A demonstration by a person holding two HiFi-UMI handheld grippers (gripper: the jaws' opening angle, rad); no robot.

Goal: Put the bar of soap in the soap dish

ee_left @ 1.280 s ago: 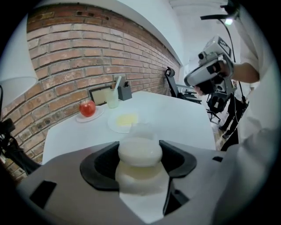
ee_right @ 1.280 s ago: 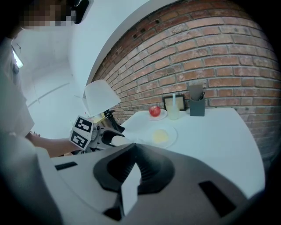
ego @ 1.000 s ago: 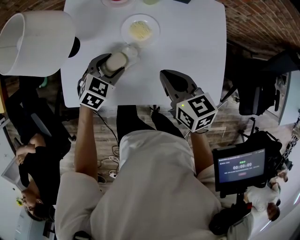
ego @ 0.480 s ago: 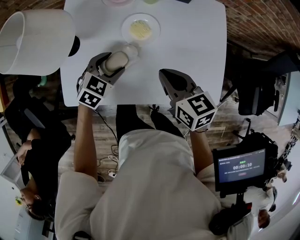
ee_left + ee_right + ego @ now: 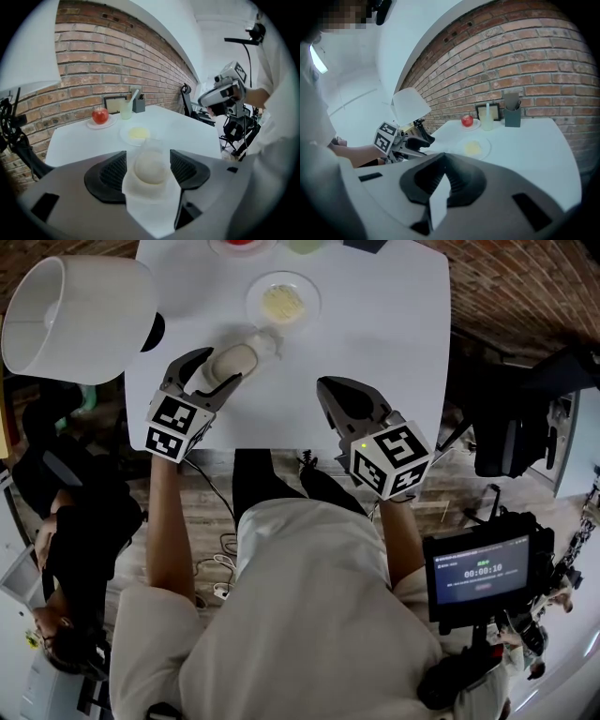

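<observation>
- The white table [image 5: 394, 362] fills the upper part of our head view, with brick floor beyond its right edge.
- A lamp with a white shade [image 5: 80, 320] stands over the table's left edge.
- The right gripper [image 5: 326, 390] hangs above the near edge, right of centre. We see its 2 jaws tip to tip with nothing between them.
- The left gripper [image 5: 223, 368] reaches in from the near-left corner. Its 2 jaws are drawn in on the sides of a pale oval bar [image 5: 234, 359], which fills the gap between the pads.
- That bar is the soap as far as we can tell. It lies left of centre, pointing toward the far edge.
- A round white plate [image 5: 309, 292] sits near the far edge at centre and carries 1 flat yellow block [image 5: 281, 304].
- A clear container [image 5: 266, 340] sits between the bar and the plate, meeting the bar's far end. We cannot tell whether the bar sits inside it.
- A red apple [image 5: 100, 115], a pale cup [image 5: 125, 109] and a dark holder [image 5: 138, 104] line the far edge against the brick wall.
</observation>
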